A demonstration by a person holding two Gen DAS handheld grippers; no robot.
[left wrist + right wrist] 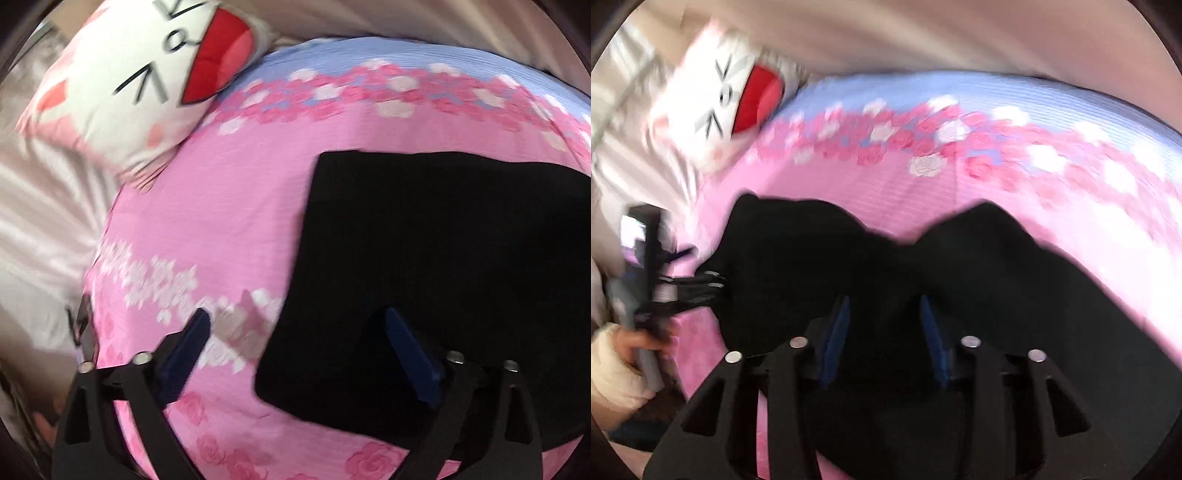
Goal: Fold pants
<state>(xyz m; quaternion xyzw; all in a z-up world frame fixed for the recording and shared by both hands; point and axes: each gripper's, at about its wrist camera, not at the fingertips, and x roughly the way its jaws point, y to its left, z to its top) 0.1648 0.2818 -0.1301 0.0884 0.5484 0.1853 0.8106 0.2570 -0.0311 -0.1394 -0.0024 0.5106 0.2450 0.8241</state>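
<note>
Left hand-held gripper (295,332) first: in the left wrist view I've got it released, jaws wide apart, nothing between them. It hangs over the near left edge of the black pants (443,277), one blue pad above the pink floral bedspread (207,229), the other over the cloth. Pants lie flat on the bed w/ a clean straight left edge and square far corner, so I judge at least one fold is done and I'm lined up to take that edge for the next. Cat-face pillow (122,85) sits at the bedspread's far left corner, well apart from the pants.

Right wrist view: right hand-held gripper (884,306) is also let go, pads spread w/ a gap, nothing pinched, low over the pants (997,295). From here the far edge looks lumpy, two humps w/ a dip between, which the left view doesn't show; it only shows a tidy rectangle. This view also catches the left hand-held gripper (713,284) from the side, tips at the pants' left edge, contact unclear thru motion blur, and my hand (631,347) holding it. Pillow (716,99) shows far left again.
</note>
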